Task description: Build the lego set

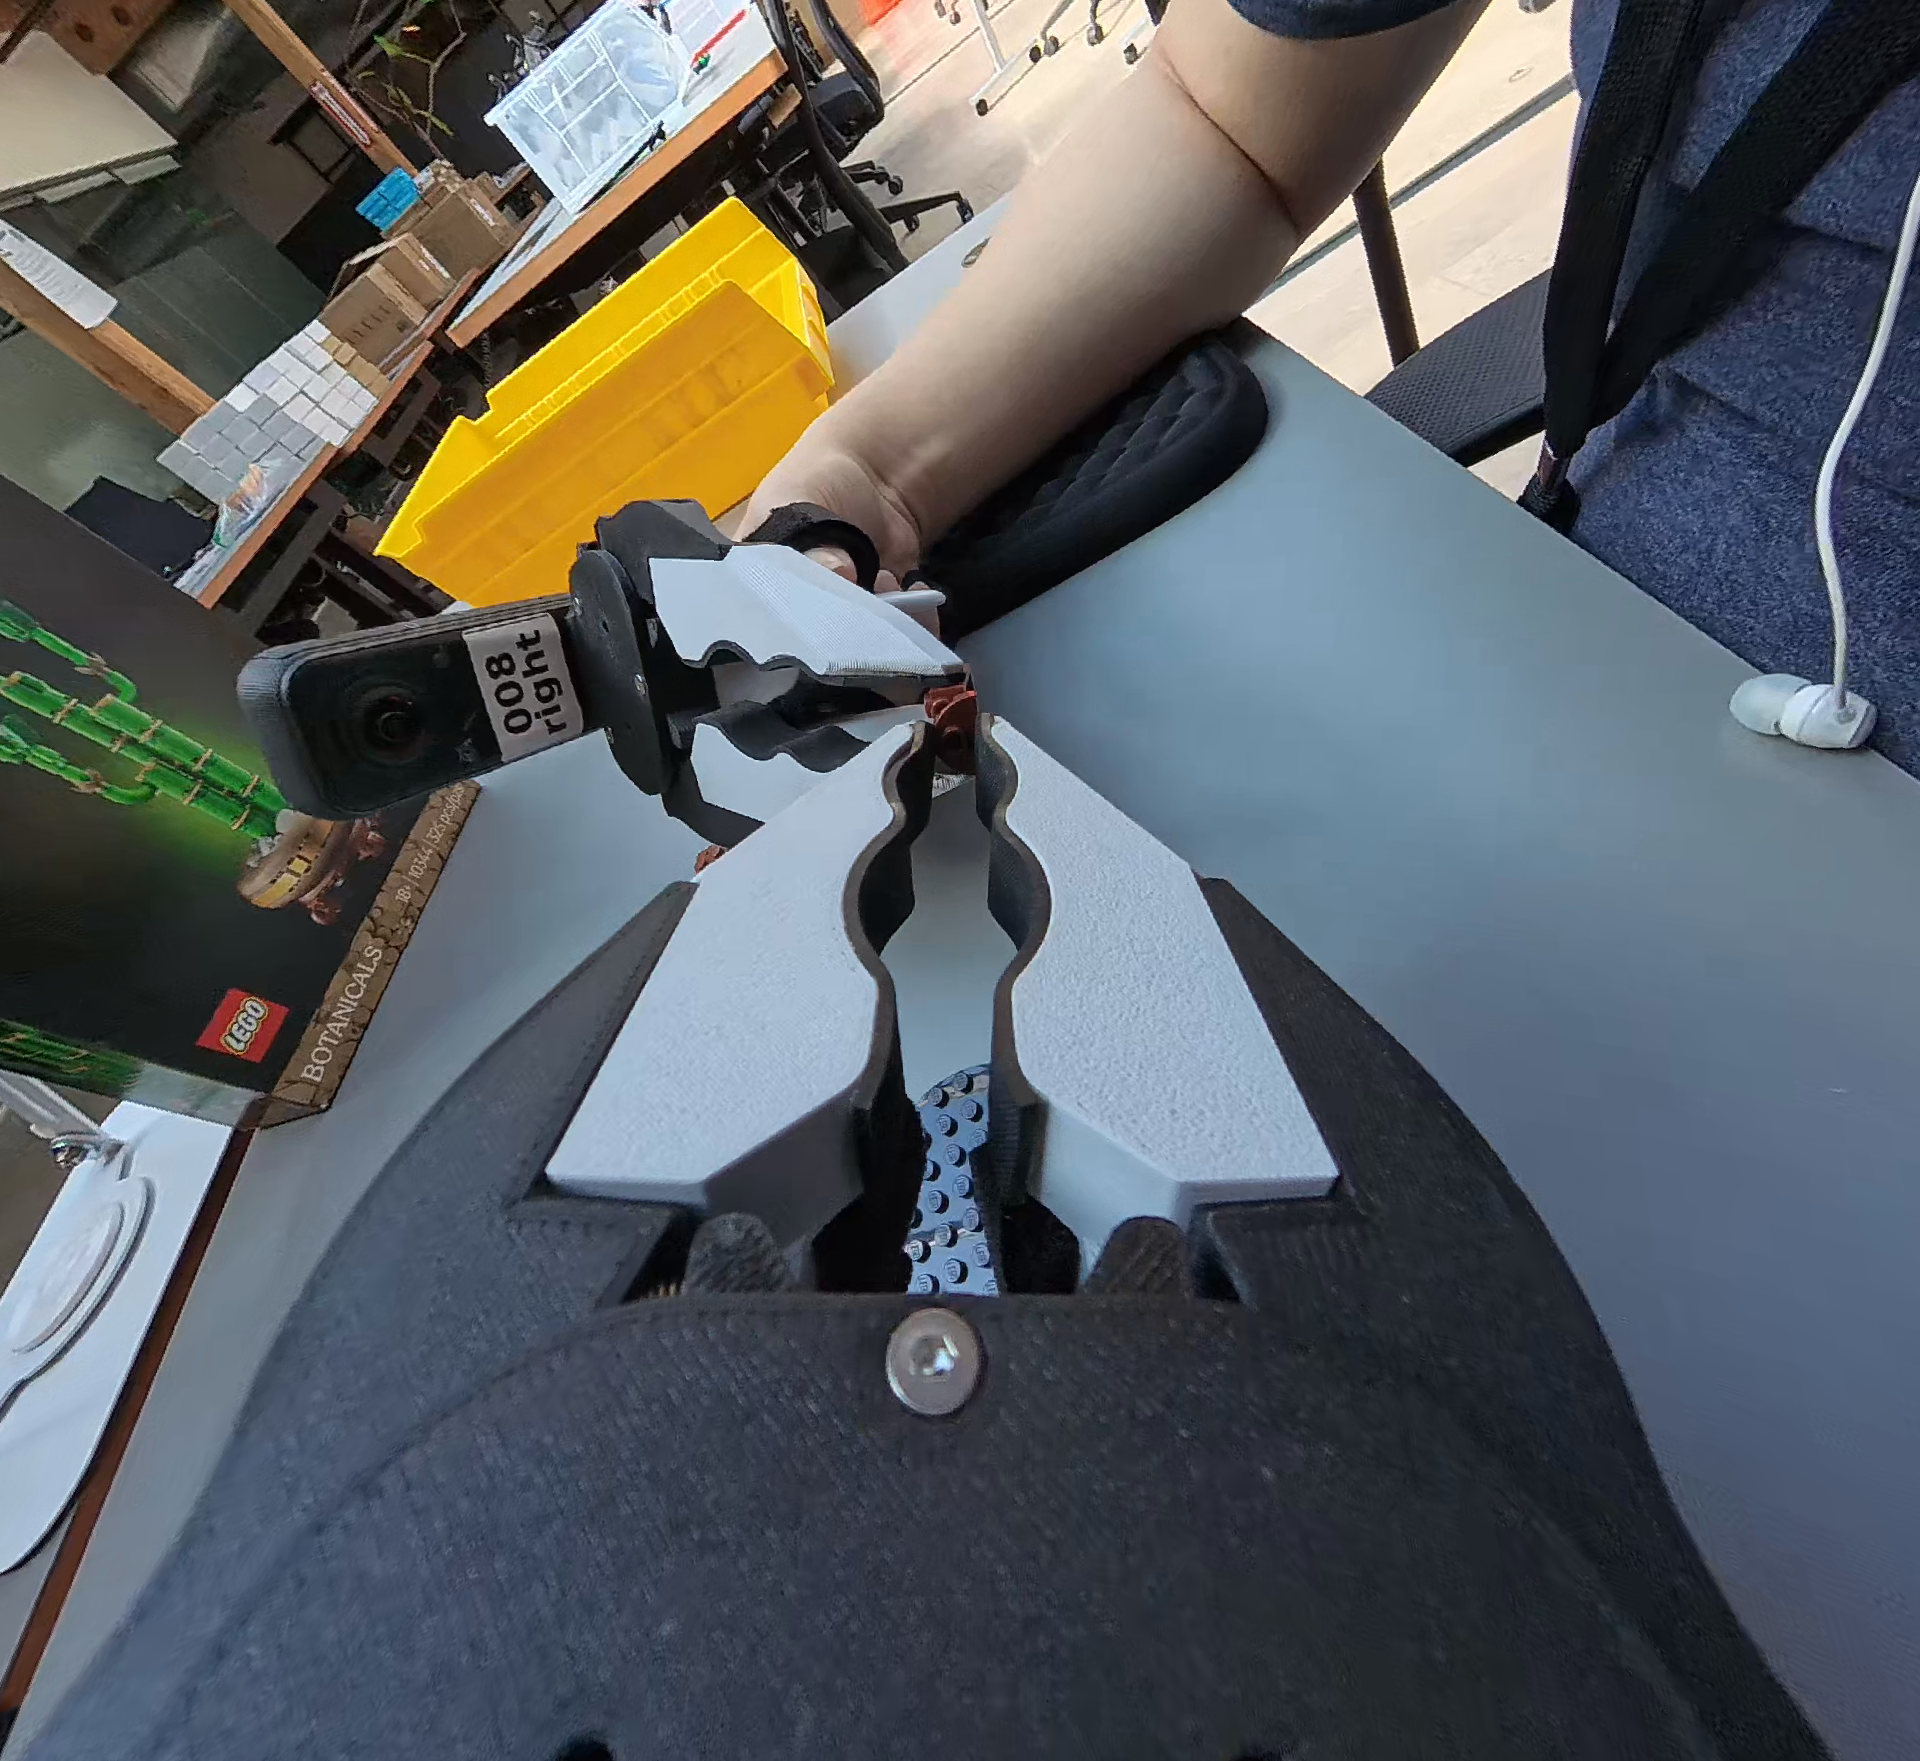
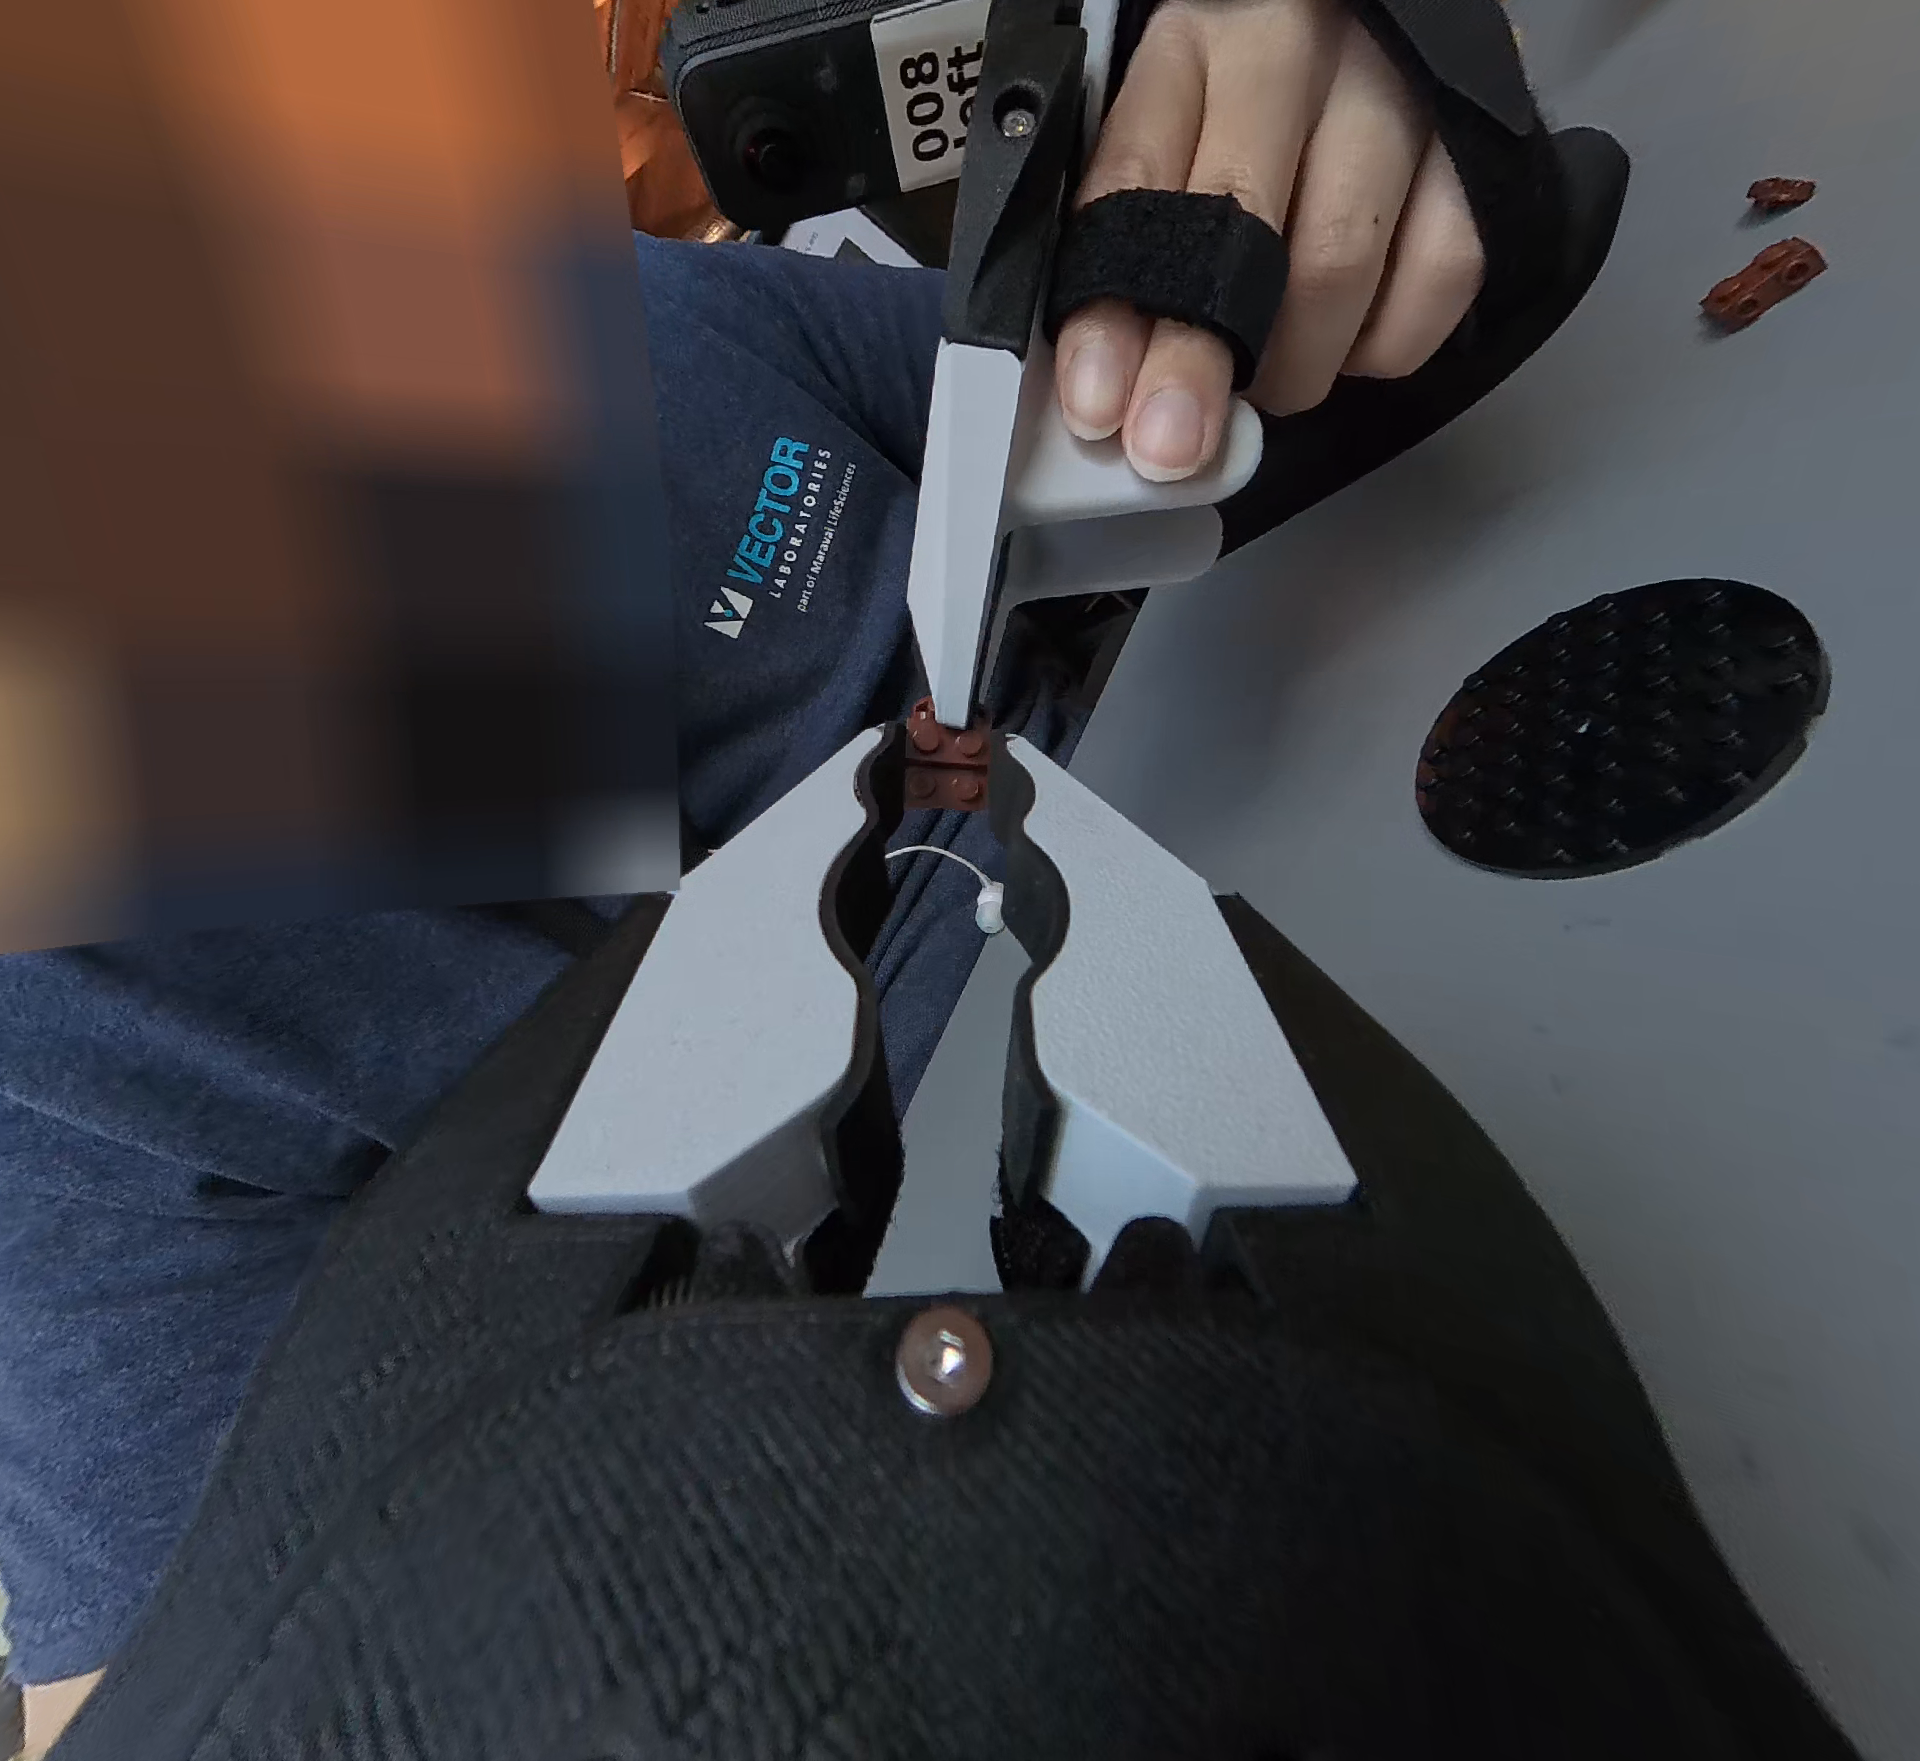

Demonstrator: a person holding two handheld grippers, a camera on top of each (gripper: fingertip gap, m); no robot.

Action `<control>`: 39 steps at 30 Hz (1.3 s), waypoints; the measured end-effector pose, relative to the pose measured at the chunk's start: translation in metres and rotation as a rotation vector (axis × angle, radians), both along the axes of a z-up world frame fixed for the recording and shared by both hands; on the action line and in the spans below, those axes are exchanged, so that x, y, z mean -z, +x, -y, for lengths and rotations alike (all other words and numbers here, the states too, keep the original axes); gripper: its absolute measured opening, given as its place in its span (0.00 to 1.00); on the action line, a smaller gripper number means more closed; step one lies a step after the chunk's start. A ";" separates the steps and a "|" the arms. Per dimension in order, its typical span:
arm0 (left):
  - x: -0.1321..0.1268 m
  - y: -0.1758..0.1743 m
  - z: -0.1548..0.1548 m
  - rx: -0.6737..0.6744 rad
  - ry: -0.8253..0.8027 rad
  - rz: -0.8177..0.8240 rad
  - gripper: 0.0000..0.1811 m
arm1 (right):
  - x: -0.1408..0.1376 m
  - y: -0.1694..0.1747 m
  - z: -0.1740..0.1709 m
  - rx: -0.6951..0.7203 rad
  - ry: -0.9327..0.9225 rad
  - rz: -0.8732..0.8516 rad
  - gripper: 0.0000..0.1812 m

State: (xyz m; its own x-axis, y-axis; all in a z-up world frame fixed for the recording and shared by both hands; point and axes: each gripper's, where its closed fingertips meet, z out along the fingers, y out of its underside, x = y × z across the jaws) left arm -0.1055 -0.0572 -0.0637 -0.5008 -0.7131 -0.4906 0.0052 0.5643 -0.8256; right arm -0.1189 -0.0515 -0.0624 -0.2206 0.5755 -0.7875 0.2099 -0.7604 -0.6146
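Right gripper (image 2: 943, 755) fills the right wrist view, fingers pinched on a small reddish-brown lego piece (image 2: 943, 771) held at the tips, above the grey table (image 2: 1558, 1088). Left gripper (image 2: 961, 709) comes in from above, tips meeting the same brown piece; in the left wrist view its fingers (image 1: 831, 932) are closed around the piece (image 1: 951, 735), right gripper (image 1: 935, 688) alongside. Hand (image 2: 1247, 257) strapped into the left gripper's handle. Black round studded plate (image 2: 1621, 724) lies flat on table, apart from the grippers. Two loose brown pieces (image 2: 1764, 277) beyond it. Yellow bins (image 1: 644, 423) stacked at table's far edge, contents not visible. Lego box (image 1: 156, 828) stands left. White earbud (image 1: 1803, 709) on the table.
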 end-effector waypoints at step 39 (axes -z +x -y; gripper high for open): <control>0.013 -0.004 0.014 -0.027 0.214 -0.040 0.03 | 0.022 0.003 0.008 -0.032 0.119 0.170 0.08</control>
State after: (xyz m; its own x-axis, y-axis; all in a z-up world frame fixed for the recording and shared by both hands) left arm -0.1090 -0.0716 -0.0763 -0.5048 -0.6084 -0.6123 -0.0424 0.7260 -0.6864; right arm -0.1158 -0.0593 -0.0844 -0.1106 0.6614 -0.7418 0.3412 -0.6758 -0.6534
